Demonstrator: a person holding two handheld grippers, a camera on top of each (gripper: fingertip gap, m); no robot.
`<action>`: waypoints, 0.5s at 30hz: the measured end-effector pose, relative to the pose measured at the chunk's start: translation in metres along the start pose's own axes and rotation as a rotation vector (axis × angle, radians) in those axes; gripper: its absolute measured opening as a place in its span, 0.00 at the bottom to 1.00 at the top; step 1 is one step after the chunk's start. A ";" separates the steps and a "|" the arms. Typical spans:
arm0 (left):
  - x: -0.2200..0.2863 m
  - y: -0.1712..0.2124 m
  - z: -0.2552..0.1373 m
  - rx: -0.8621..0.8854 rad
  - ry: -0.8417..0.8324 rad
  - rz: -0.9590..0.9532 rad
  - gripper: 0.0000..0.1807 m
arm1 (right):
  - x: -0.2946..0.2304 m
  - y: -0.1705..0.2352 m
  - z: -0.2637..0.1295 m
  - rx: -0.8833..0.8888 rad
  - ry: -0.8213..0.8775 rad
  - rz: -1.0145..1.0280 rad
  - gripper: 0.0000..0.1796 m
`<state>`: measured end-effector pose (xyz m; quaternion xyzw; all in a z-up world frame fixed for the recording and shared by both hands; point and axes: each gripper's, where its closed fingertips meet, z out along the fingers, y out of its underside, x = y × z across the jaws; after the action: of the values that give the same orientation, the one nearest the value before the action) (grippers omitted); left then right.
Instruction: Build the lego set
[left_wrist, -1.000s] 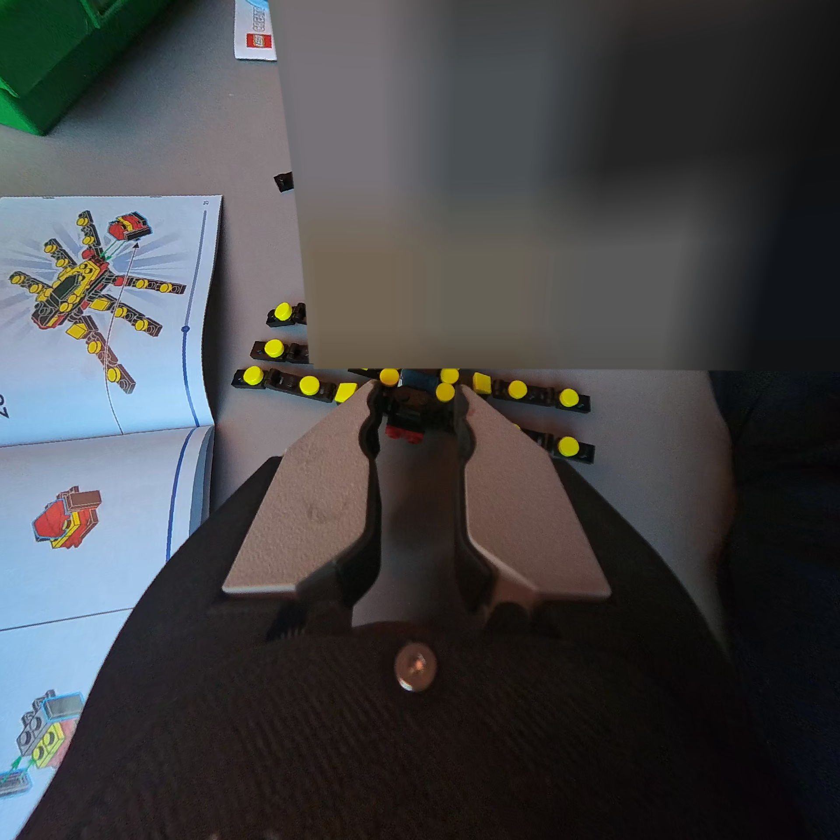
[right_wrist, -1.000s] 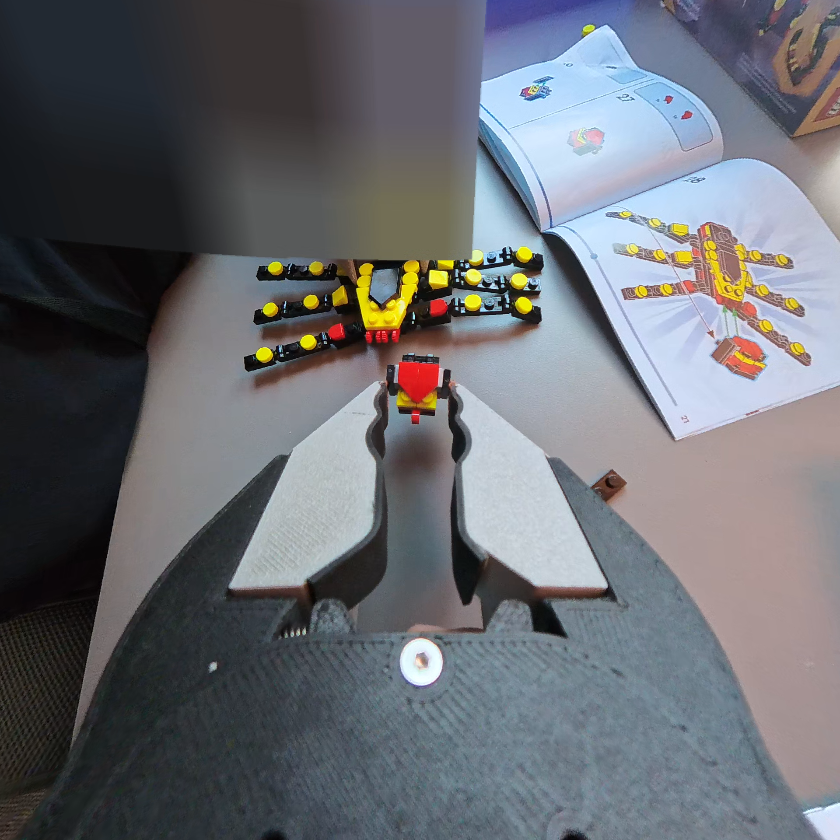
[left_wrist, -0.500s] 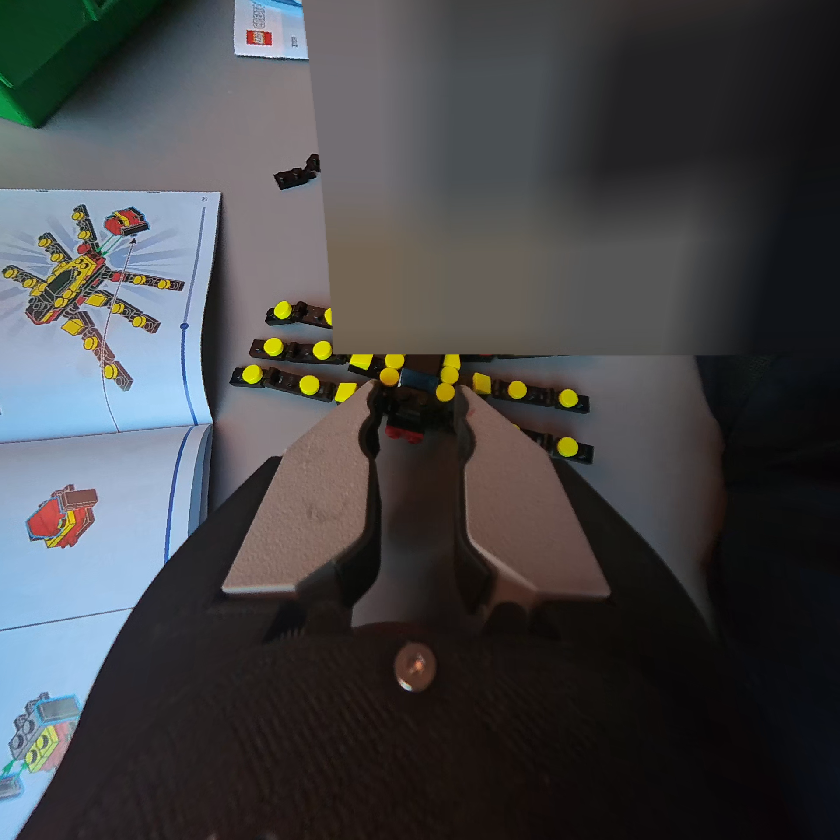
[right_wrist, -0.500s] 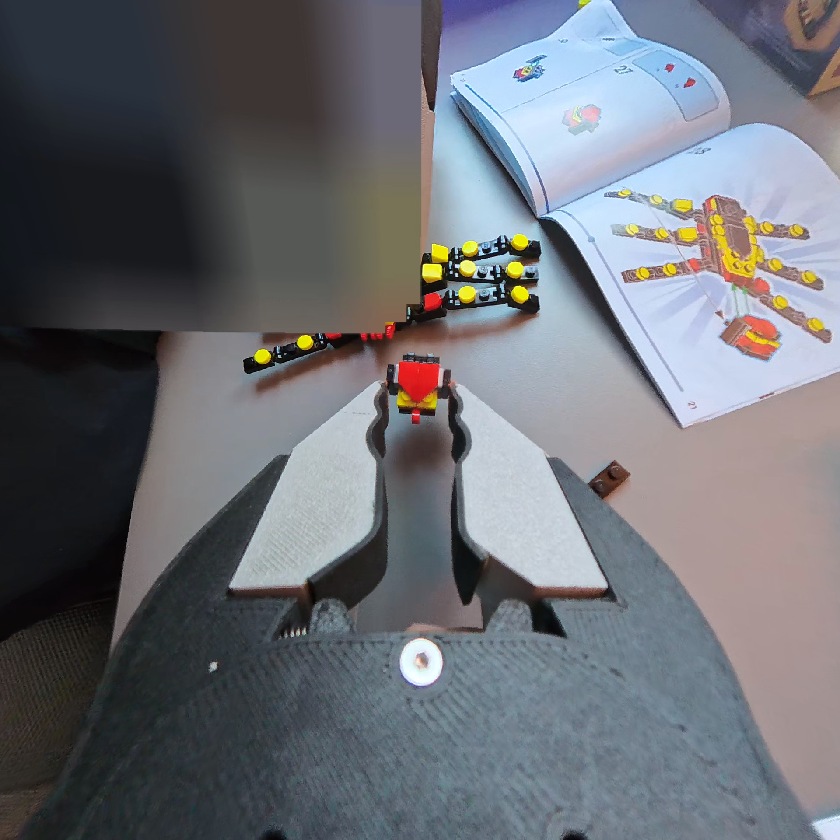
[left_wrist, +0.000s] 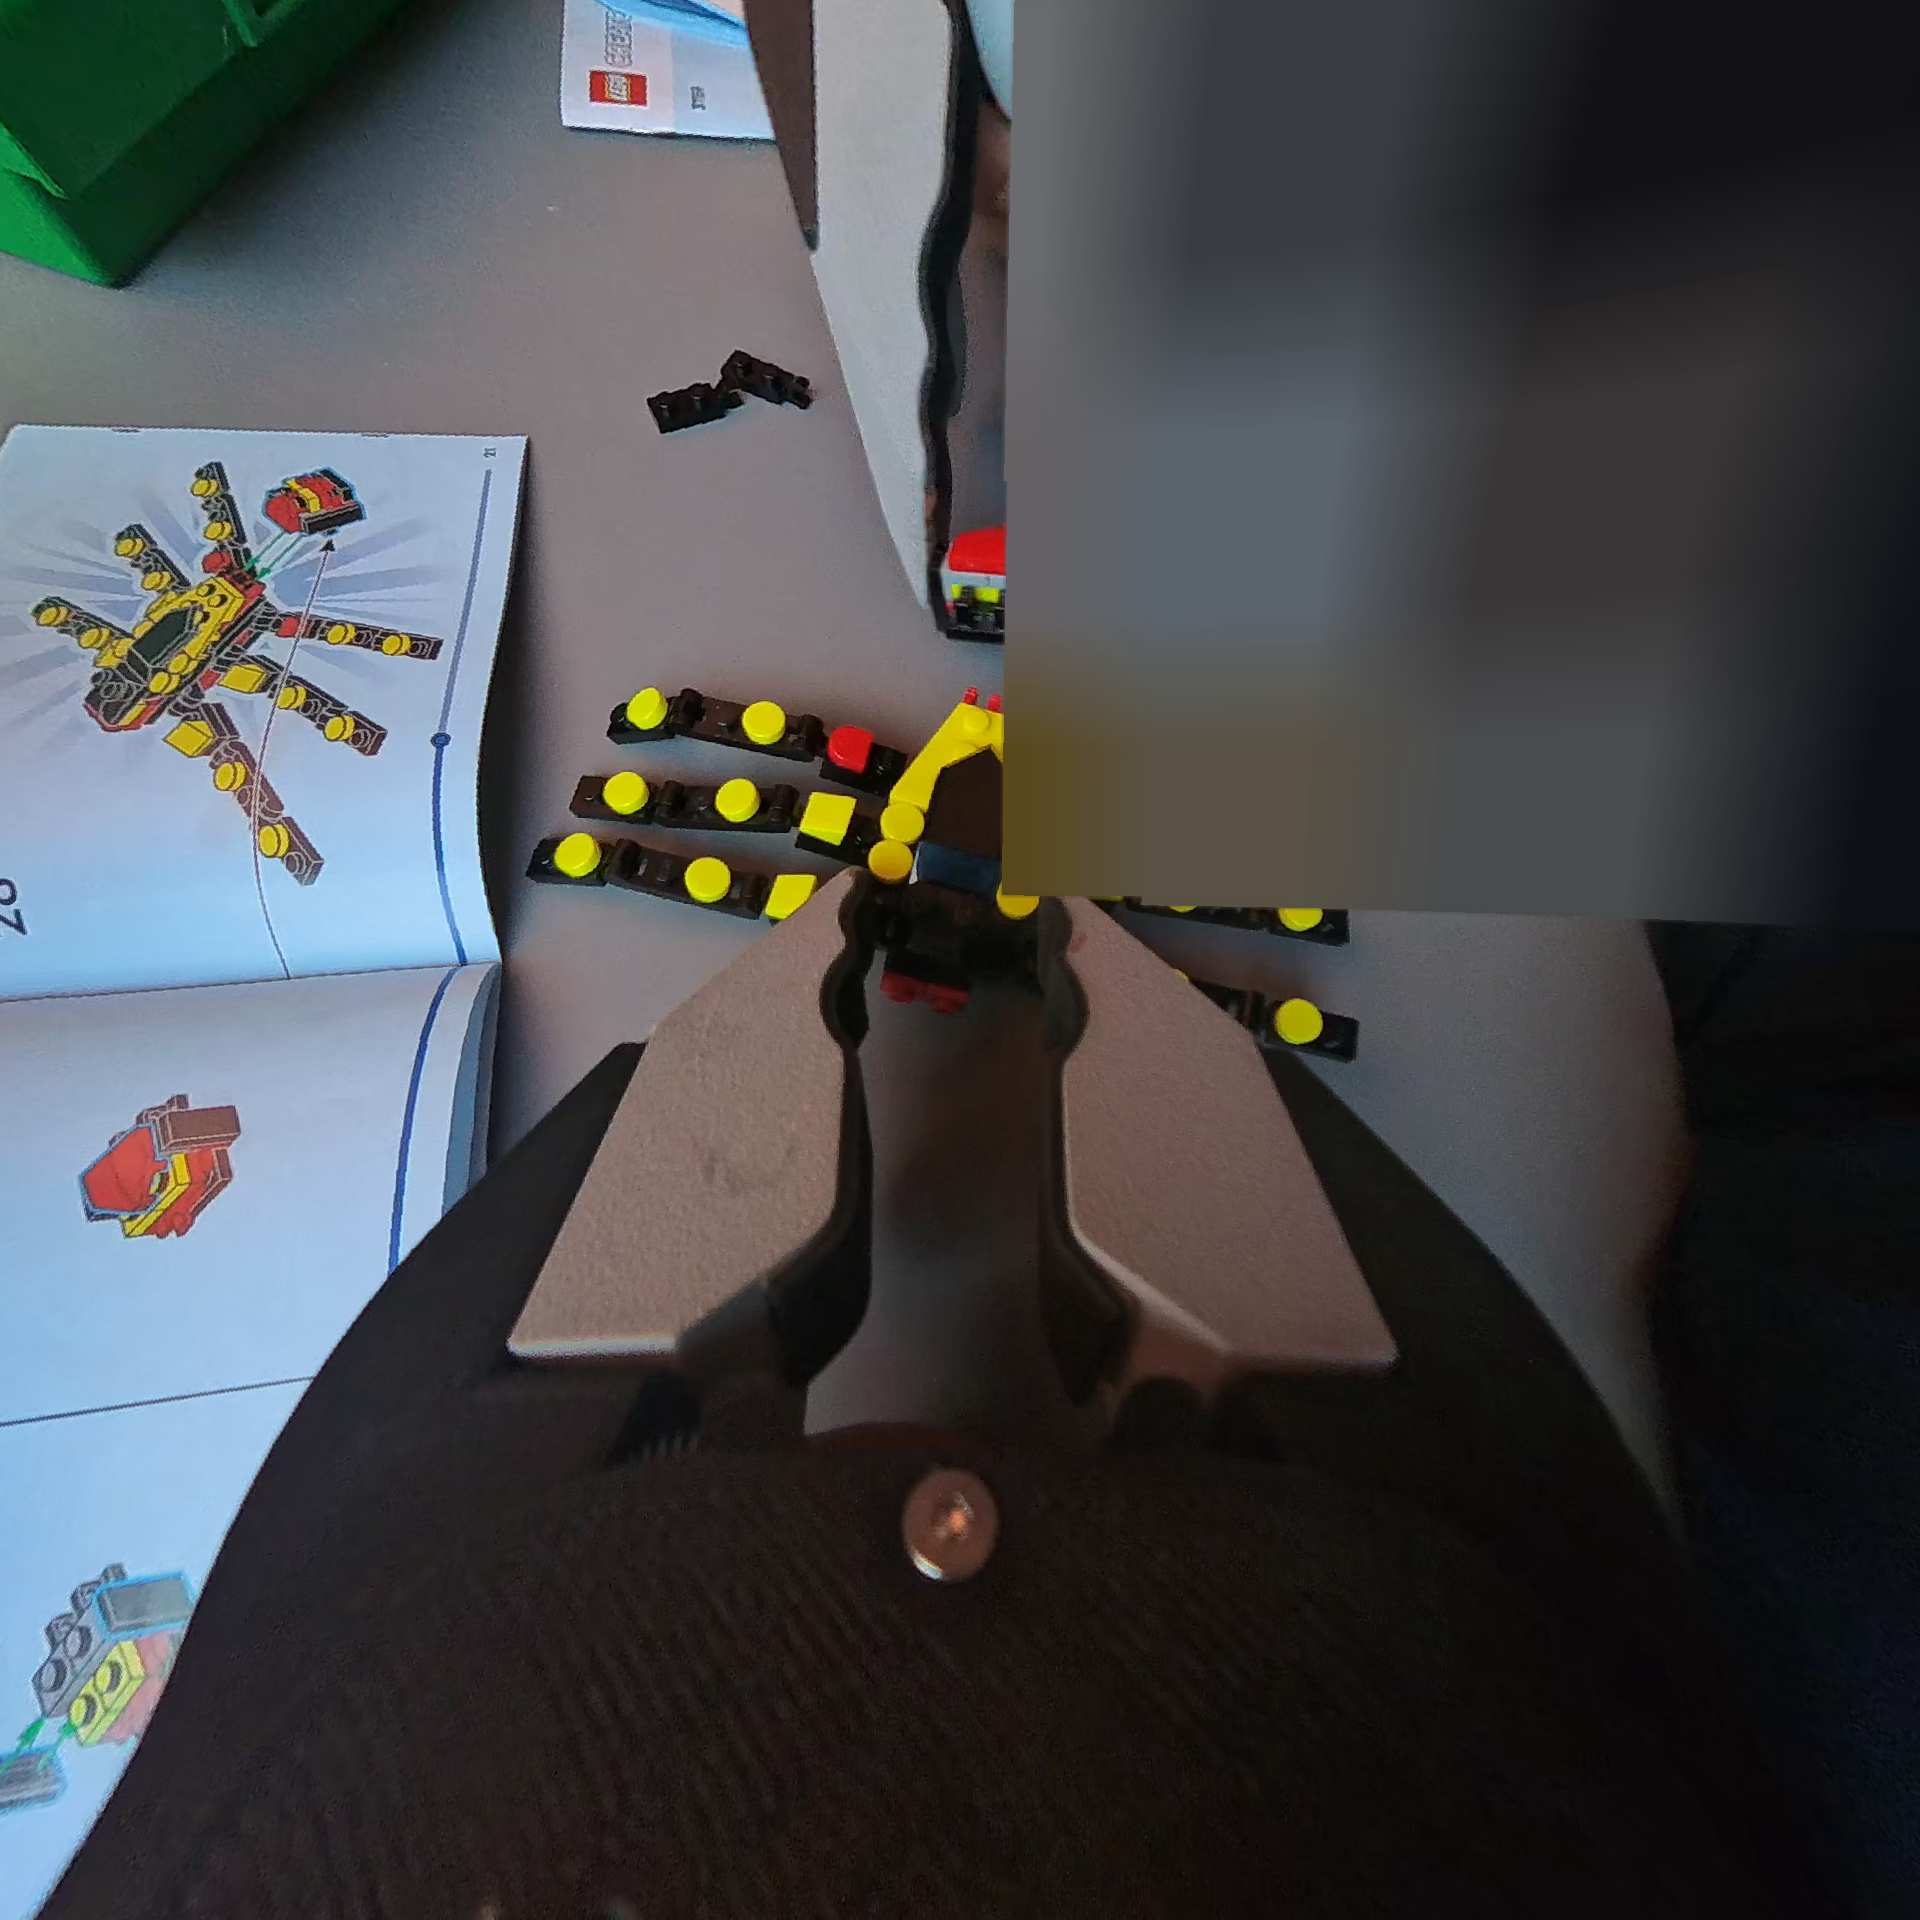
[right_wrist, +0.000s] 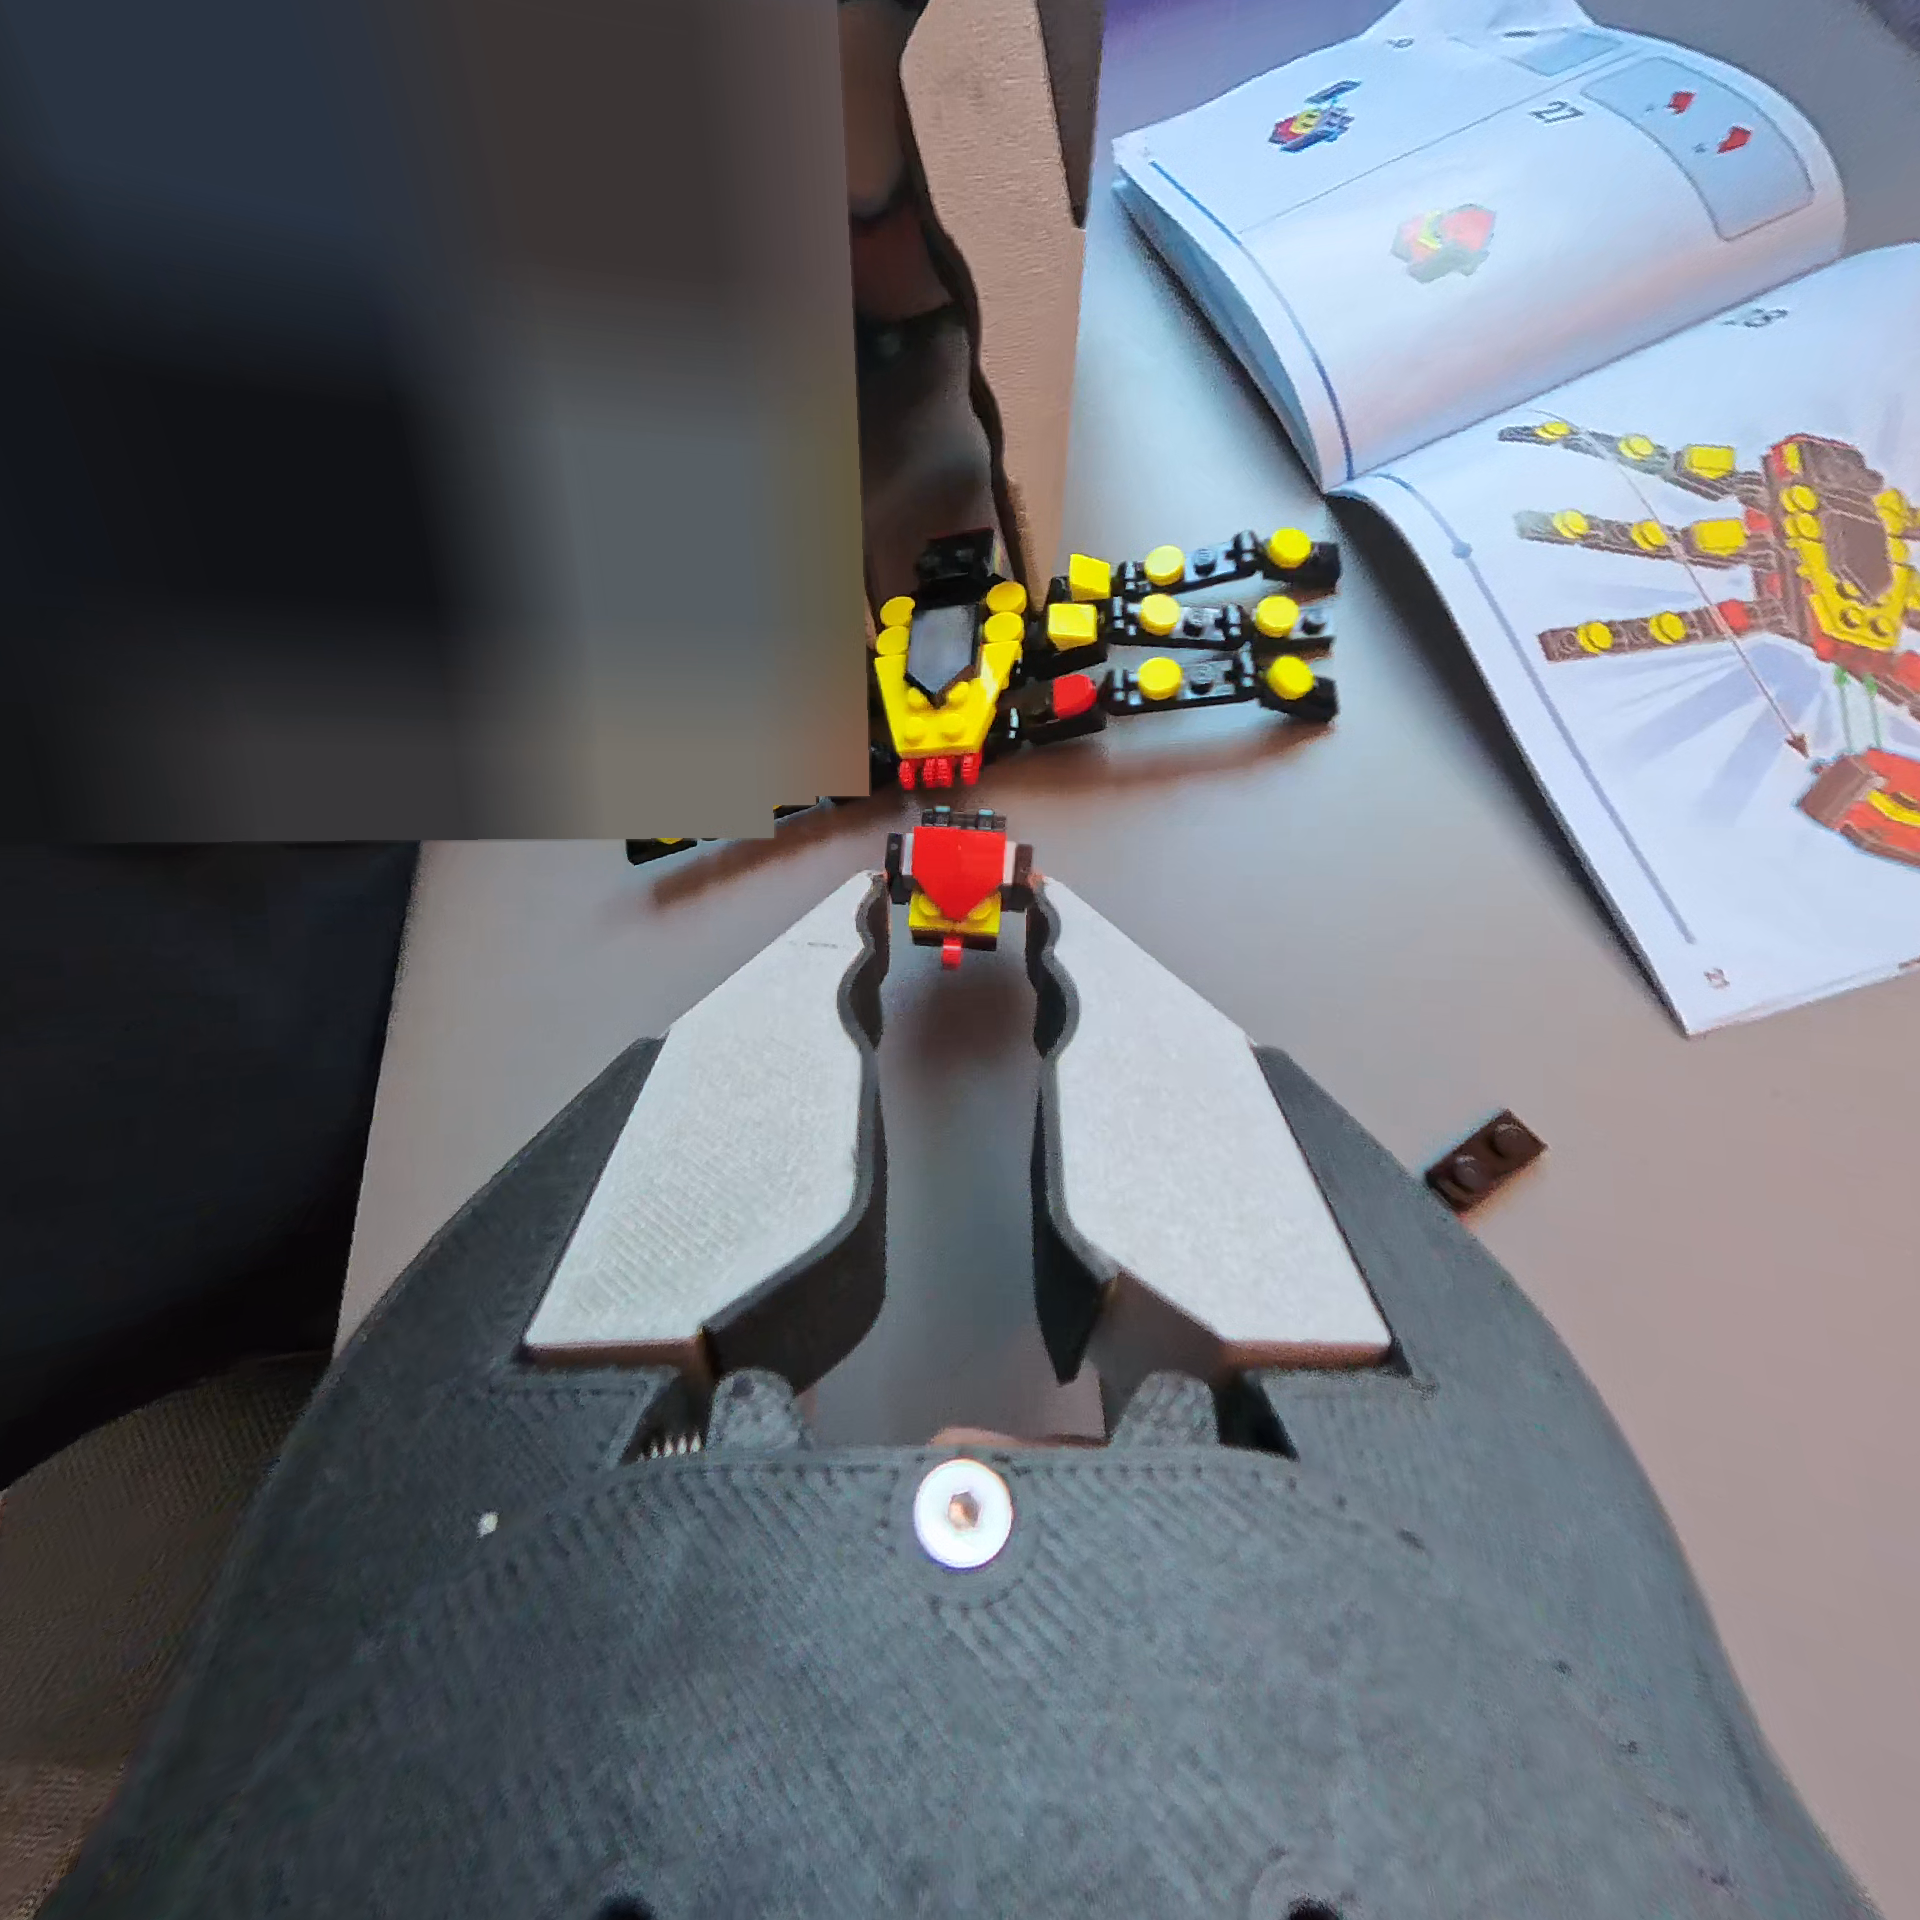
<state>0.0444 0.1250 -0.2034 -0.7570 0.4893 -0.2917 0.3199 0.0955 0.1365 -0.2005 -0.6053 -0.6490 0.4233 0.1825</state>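
The spider model (left_wrist: 727, 800) lies on the grey table, with a yellow and black body (right_wrist: 940, 675) and black legs topped with yellow studs. My left gripper (left_wrist: 951, 914) is shut on the spider's rear end, a black and red part (left_wrist: 930, 961). My right gripper (right_wrist: 956, 899) is shut on a small red and yellow sub-assembly (right_wrist: 956, 878) and holds it just in front of the spider's red-toothed front end. That piece also shows in the left wrist view (left_wrist: 971, 582), beyond the spider. A blurred patch hides part of the spider in both views.
An open instruction booklet (left_wrist: 239, 727) (right_wrist: 1558, 436) lies beside the spider. A green box (left_wrist: 104, 125) and a leaflet (left_wrist: 655, 83) sit at the far side. Loose black pieces (left_wrist: 727, 390) and a brown plate (right_wrist: 1486, 1153) lie on the table. The table edge (right_wrist: 395, 1039) is close.
My right gripper has carried the red and yellow piece closer to the spider's front end. My left gripper has kept its hold on the spider's rear.
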 end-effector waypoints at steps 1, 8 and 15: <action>0.000 0.000 0.000 0.000 0.000 -0.001 0.15 | 0.000 0.001 0.002 -0.011 0.012 -0.015 0.13; 0.000 0.000 0.000 0.000 0.002 -0.004 0.15 | -0.001 0.007 0.010 -0.074 0.066 -0.096 0.13; 0.000 0.000 0.000 0.001 0.010 -0.011 0.15 | -0.002 0.006 0.015 -0.087 0.104 -0.160 0.13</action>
<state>0.0443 0.1248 -0.2031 -0.7580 0.4867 -0.2977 0.3162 0.0885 0.1288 -0.2125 -0.5802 -0.7026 0.3465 0.2226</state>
